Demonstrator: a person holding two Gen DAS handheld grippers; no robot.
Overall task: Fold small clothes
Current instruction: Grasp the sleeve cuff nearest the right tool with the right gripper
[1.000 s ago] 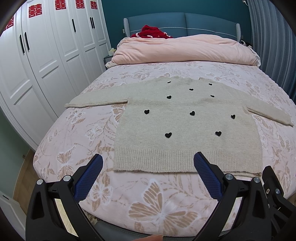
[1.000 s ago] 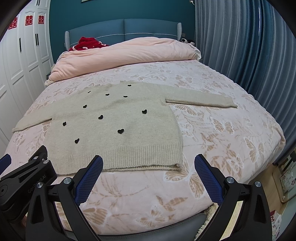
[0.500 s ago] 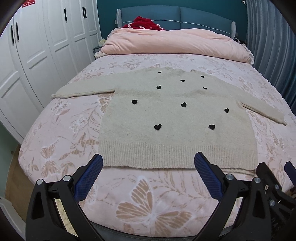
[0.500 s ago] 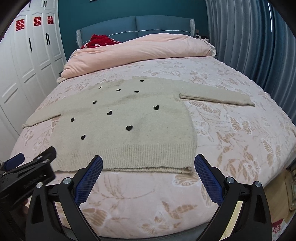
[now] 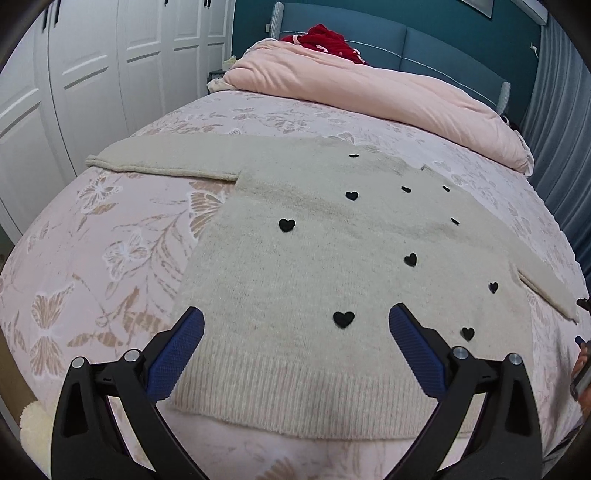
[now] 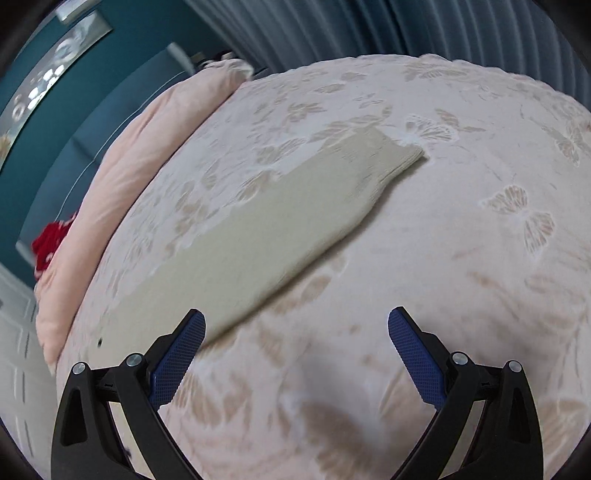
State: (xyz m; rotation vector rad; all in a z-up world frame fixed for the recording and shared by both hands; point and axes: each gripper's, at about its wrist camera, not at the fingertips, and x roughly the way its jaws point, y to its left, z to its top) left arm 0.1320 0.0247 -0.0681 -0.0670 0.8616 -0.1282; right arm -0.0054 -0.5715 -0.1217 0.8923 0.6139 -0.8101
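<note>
A beige knit sweater [image 5: 314, 258] with small black hearts lies flat on the bed, both sleeves spread out. My left gripper [image 5: 295, 339] is open and empty, low over the sweater's lower body near the ribbed hem. My right gripper [image 6: 295, 343] is open and empty, tilted, over the bed beside the sweater's right sleeve [image 6: 266, 229]. The sleeve's cuff [image 6: 399, 155] lies farther out. The left blue pad [image 6: 181, 347] is at the sleeve's near edge.
The bed has a pink butterfly-print cover [image 5: 110, 266]. A rolled pink duvet [image 5: 369, 88] and a red garment [image 5: 325, 37] lie by the blue headboard. White wardrobes [image 5: 74, 74] stand to the left, grey-blue curtains [image 6: 406, 33] to the right.
Both grippers moved forward over the bed. The left one came down over the sweater's hem area. The right one swung right and tilted toward the right sleeve. Both stayed open.
</note>
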